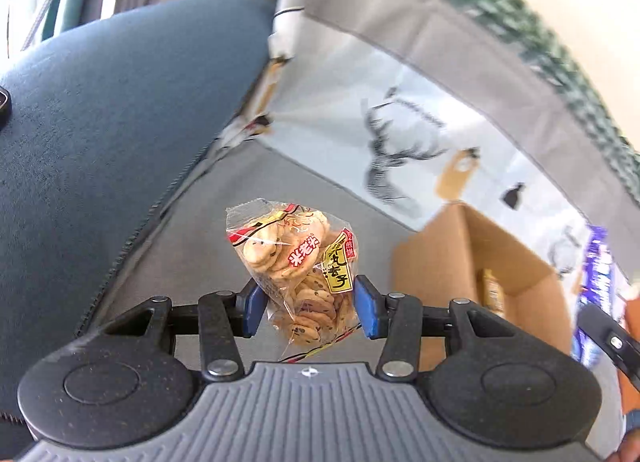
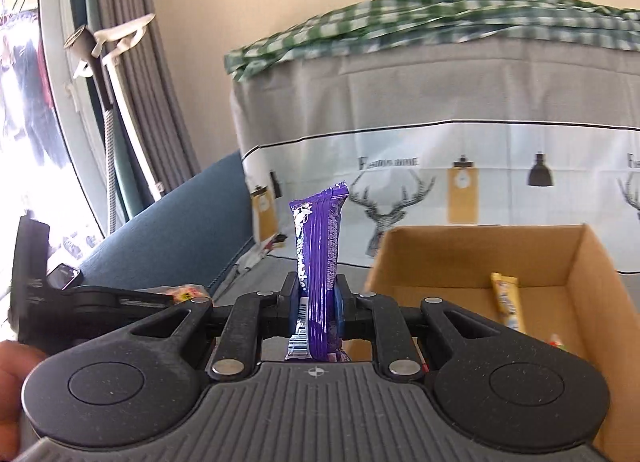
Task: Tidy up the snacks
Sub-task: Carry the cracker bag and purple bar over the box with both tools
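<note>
The left hand-held gripper is about half open, and its blue pads press on both sides of a clear bag of crackers. It grips the bag at the lower part, so the upper end stands free above the jaws and the label can be seen. The right hand-held gripper is almost fully closed on a thin purple snack bar, which stands upright between the jaws. This hold probably keeps each snack steady while it is carried.

The cardboard box stands open just to the right of both grippers, and it seems to be the place for the snacks. A yellow packet already leans inside it, and some small items lie beside, too small to name. Behind the box hangs a cloth with deer pictures, with a green checked cloth on top. On the left lies a blue cushion. The near wall of the box stands between the grippers and its inside, so the snacks probably must go over it.
</note>
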